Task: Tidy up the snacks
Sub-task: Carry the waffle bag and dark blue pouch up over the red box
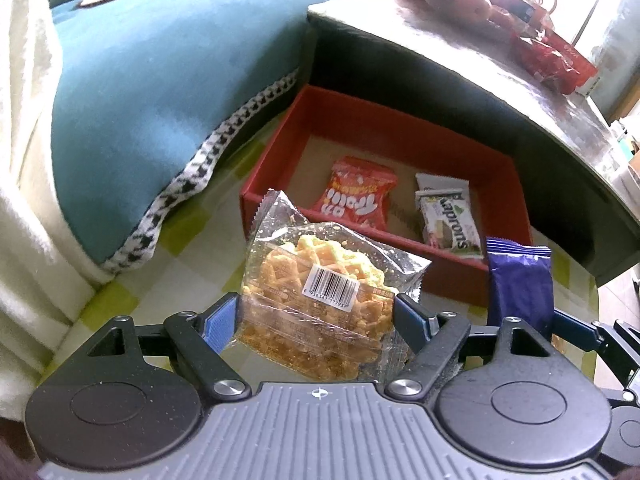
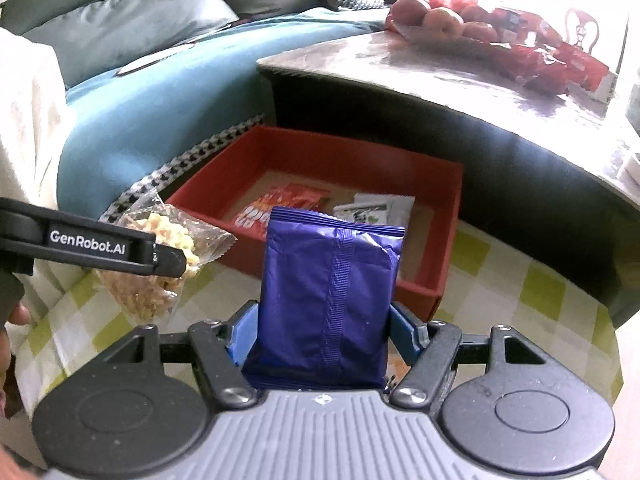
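- Here the left claw is clamped on a clear waffle pack, held in the air just short of the red box, near its front left corner.
- The right claw grips a purple pack, upright, just before the box's front wall.
- Only the left view shows the barcode on the waffle pack and the print on the two packs inside the box: one red pack toward the box's left, one white-green pack toward its right, lying apart.
- Only the right view shows the left claw from the side, with its "GenRobot.AI" lettering, and grey sofa cushions far behind the box.
- Both views show the green checked cloth under the box, the teal cushion to the box's left, and the dark tabletop rising behind the box.
- On that tabletop: red wrappers and round fruit, at least three; glare hides the exact count.
- Count: two claws, one box, two packs in it, two packs held.
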### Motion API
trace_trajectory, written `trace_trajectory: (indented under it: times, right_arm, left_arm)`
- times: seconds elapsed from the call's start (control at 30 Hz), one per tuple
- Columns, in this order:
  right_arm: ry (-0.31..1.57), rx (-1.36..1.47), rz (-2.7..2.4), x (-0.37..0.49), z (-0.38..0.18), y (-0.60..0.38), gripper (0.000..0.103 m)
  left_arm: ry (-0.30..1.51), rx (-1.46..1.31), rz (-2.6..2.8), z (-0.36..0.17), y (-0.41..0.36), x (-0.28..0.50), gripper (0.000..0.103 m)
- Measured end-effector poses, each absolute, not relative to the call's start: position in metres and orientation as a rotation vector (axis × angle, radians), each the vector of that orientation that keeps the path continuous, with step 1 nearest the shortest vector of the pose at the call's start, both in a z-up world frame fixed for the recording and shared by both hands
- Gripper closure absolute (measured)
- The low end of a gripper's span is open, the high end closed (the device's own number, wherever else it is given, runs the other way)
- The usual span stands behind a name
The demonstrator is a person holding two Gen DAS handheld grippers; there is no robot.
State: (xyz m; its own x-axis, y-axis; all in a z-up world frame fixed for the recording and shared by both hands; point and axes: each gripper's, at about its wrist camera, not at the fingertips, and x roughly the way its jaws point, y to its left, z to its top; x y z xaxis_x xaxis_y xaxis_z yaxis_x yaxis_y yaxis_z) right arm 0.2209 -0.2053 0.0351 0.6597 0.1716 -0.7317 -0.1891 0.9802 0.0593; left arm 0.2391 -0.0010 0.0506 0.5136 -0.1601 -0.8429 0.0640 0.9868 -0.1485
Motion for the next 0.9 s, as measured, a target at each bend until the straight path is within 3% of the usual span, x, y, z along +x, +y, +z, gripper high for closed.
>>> trace_trajectory:
  times: [0.9]
  right_arm:
    - [0.795, 0.026, 0.137, 0.286, 0.044, -0.235, 0.033]
  left_arm:
    - [0.962, -0.103, -0.156, 0.066, -0.046, 0.304, 0.017]
